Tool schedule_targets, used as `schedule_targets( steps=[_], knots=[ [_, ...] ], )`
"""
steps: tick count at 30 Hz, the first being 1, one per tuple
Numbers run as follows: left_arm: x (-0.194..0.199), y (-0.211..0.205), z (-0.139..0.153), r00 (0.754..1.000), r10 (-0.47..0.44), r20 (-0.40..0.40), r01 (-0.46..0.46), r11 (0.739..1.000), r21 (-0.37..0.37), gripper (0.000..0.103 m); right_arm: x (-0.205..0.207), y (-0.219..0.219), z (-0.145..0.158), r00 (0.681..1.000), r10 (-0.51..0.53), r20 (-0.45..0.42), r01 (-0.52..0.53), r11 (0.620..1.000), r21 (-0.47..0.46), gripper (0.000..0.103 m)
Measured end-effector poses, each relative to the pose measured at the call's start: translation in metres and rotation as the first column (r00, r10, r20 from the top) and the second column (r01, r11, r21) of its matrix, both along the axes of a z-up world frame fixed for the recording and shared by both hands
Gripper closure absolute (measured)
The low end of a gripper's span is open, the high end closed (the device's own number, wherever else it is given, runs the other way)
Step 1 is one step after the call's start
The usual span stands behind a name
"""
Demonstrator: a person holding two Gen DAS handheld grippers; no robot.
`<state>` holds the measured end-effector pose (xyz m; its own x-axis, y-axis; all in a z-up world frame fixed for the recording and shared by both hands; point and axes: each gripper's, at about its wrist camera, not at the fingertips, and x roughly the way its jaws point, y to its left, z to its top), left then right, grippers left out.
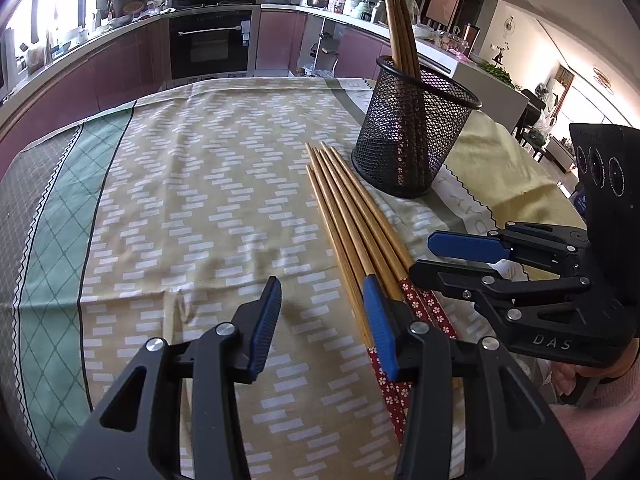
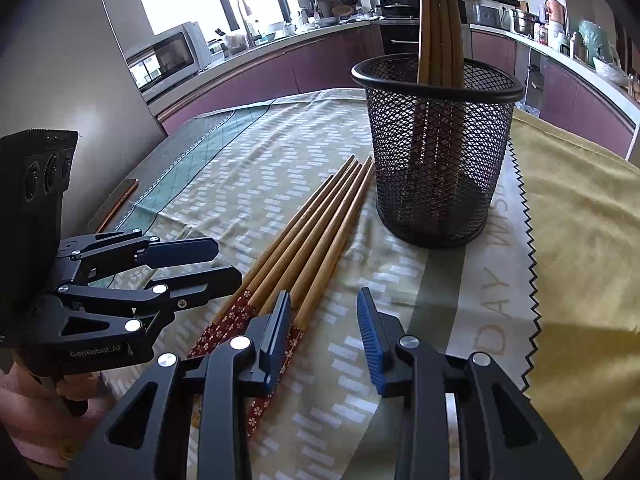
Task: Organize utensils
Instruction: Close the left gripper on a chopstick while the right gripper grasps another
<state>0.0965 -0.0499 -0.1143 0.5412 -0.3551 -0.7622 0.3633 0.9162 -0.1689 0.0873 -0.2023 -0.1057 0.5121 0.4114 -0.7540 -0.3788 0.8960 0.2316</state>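
Left wrist: left tool [image 1: 324, 300] tilted down, open, beside chopsticks [image 1: 352, 216].

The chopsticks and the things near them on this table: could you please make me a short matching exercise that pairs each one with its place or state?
Things:
1. loose chopsticks
2. chopsticks in the holder
3. mesh holder
4. right gripper

States:
A. black, standing upright on the cloth
B. open, with nothing between its pads
C. lying flat in a bundle on the cloth
D. standing, tips pointing up

Pairs: 1-C, 2-D, 3-A, 4-B
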Motion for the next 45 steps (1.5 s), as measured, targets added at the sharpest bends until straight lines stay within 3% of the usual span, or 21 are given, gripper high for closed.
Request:
schedule_targets(
  steps=[29,45],
  knots=[
    [0.007,-0.011,-0.006,0.999,0.006,0.031,-0.009,0.995,0.096,0.059,0.001,0.002,-0.001,1.0,-0.016,0.007,0.017,0.999,-0.052,0.072],
    [0.027,-0.014,-0.006,0.999,0.028,0.024,-0.03,0.994,0.105,0.07,0.027,0.015,-0.001,0.999,-0.024,0.022,0.026,0.995,-0.1,0.076]
  ],
)
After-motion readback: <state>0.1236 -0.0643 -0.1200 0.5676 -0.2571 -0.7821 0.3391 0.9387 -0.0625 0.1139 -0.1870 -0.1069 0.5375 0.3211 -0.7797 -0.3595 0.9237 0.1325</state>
